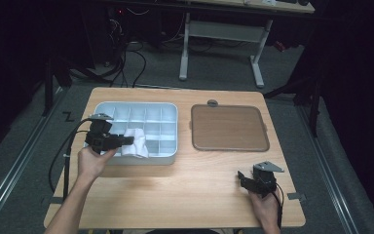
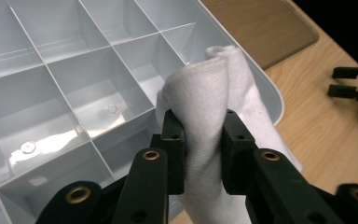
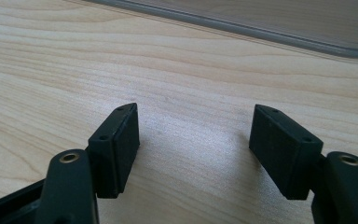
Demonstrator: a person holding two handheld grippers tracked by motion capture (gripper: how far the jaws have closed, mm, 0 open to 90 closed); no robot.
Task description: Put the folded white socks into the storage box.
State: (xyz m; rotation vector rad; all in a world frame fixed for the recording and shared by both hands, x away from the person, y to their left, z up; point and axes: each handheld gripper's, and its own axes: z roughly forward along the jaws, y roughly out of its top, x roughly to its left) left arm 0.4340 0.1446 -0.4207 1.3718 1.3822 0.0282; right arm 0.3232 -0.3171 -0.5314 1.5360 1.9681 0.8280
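Note:
A white cloth (image 2: 204,107) is pinched between the jaws of my left gripper (image 2: 200,144), which is shut on it. The cloth (image 1: 135,140) hangs over the front middle compartments of a pale blue divided tray (image 1: 168,109) on the left of the table. In the left gripper view the tray's empty compartments (image 2: 51,107) lie below and to the left of the cloth. My right gripper (image 1: 243,179) rests low over the bare wooden table near the front right, and its jaws stand open (image 3: 193,140) with nothing between them.
A brown flat lid (image 1: 229,127) with a grey rim lies right of the tray; its edge (image 3: 242,28) runs across the top of the right gripper view. A small grey knob (image 1: 213,103) sits behind it. Bare wood (image 1: 175,190) spans the table's front.

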